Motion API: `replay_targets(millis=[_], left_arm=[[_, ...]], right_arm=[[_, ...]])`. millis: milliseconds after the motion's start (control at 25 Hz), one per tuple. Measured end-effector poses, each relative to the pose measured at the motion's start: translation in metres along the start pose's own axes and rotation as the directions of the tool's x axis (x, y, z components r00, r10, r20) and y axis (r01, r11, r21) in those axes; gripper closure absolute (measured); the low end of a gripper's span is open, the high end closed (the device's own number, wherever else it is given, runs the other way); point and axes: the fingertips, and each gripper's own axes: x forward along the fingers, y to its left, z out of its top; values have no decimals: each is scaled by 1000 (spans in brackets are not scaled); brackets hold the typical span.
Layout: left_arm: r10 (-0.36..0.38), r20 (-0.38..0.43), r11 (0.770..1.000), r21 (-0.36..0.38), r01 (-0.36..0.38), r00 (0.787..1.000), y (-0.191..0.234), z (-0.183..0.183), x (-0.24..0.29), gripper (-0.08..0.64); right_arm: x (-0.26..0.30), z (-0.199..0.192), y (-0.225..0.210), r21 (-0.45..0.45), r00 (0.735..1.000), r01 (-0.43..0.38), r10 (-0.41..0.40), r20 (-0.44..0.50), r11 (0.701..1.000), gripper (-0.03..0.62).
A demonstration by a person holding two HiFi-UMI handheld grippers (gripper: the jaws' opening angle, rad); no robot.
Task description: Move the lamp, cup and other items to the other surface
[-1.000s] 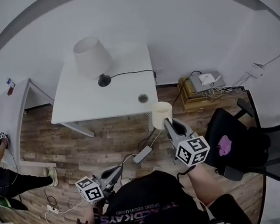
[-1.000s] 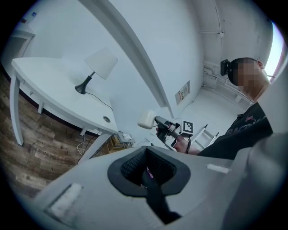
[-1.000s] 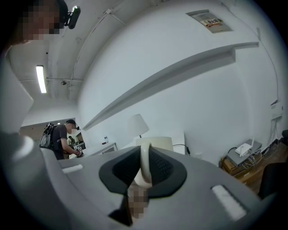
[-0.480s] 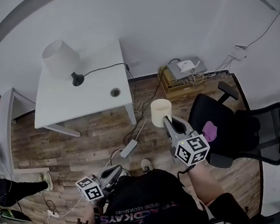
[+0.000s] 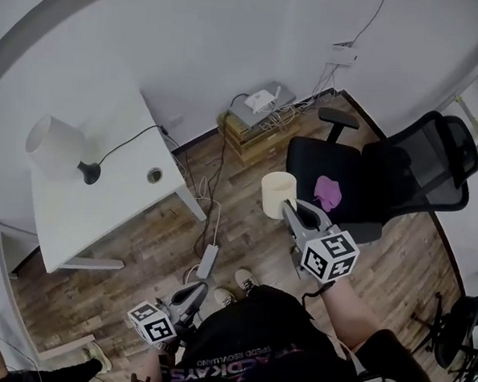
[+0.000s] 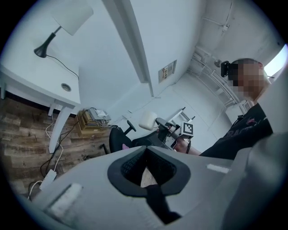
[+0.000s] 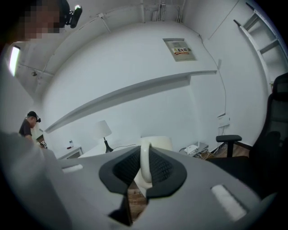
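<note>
My right fingers (image 5: 296, 219) pinch the cup (image 5: 277, 193) by its handle, up in the air near the chair (image 5: 313, 162). I should hold tight and keep it level. My left fingers (image 5: 191, 295) are a bit open, holding nothing. The lamp (image 5: 54, 144) stands on the desk (image 5: 100, 210).

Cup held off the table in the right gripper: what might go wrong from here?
The right gripper pinches the cup only by its handle, so the cup may pivot or slip. The power strip and cables lie on the floor near the person's shoes: a trip hazard. The office chair stands close to the cup and might get bumped.
</note>
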Motion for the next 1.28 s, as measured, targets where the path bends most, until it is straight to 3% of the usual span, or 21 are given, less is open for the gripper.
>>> replay_targets(millis=[160,480,640,960,1280], left_arm=[[-72,-58,997,-9,72,996,0,-5,-1,557],[-149,-132,989,-18,148,980,-2,-20,-1,557],[-139,-128,990,-16,138,982,3,-17,-6,557],[-104,-123,993,-63,97,987,12,-24,12,557],[-32,-146,998,-55,24,989,12,-5,92,557]], right_arm=[[-30,-9,-8,29,994,110,-110,18,994,549],[-76,-36,-18,72,968,250,-251,-2,965,549],[-90,-43,-43,174,952,303,-306,-15,937,549],[-103,-48,-129,177,904,427,-423,-64,887,549],[-61,-73,-268,229,882,466,-429,-193,855,549]])
